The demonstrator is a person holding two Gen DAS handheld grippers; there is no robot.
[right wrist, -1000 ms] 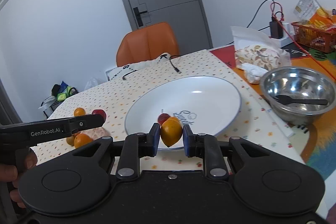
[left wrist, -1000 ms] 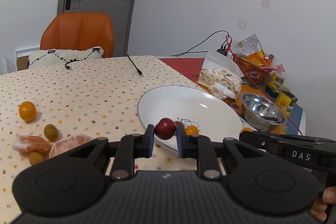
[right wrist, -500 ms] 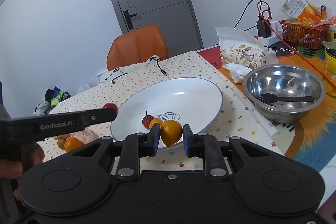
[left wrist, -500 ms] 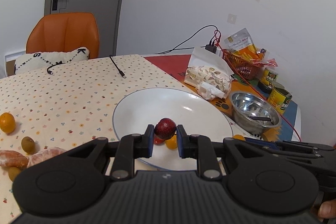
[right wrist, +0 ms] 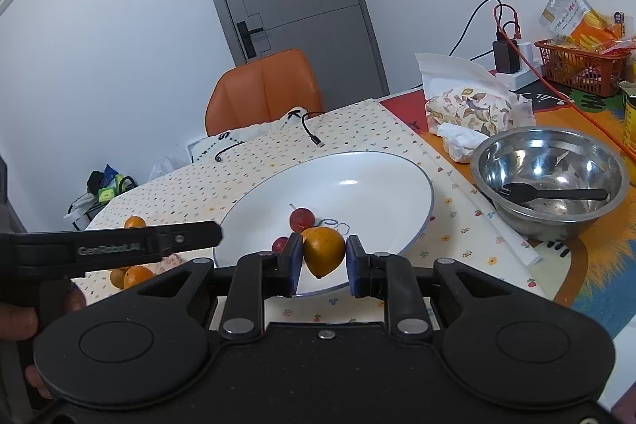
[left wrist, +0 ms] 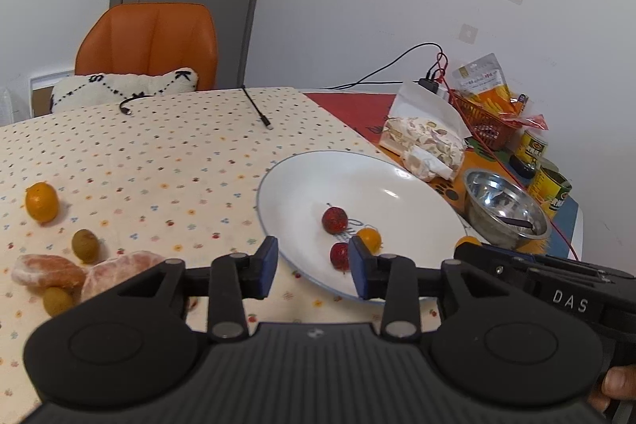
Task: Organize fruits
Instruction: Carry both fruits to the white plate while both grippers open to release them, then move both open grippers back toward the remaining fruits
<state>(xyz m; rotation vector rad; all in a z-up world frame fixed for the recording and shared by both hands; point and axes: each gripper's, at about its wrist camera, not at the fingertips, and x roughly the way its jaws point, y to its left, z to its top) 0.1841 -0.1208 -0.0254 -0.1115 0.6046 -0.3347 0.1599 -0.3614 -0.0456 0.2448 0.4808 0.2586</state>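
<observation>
The right gripper (right wrist: 321, 259) grips an orange fruit (right wrist: 322, 251) just above the near rim of the plate (right wrist: 381, 169), so its drop is straight down. The fruit's long axis tilts, its pointed end down and toward the gripper. The left gripper (left wrist: 313, 267) hangs spread and empty over the same rim, a red fruit (left wrist: 339, 255) lying in the plate between its fingers.

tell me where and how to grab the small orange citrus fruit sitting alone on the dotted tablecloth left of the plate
Grip the small orange citrus fruit across its widest middle, coming straight down from above with the open left gripper. It is rounded and sits alone on the dotted tablecloth, apart from the green fruit, so both sides look free for the fingers. A hold at the middle should keep it from squirting out.
</observation>
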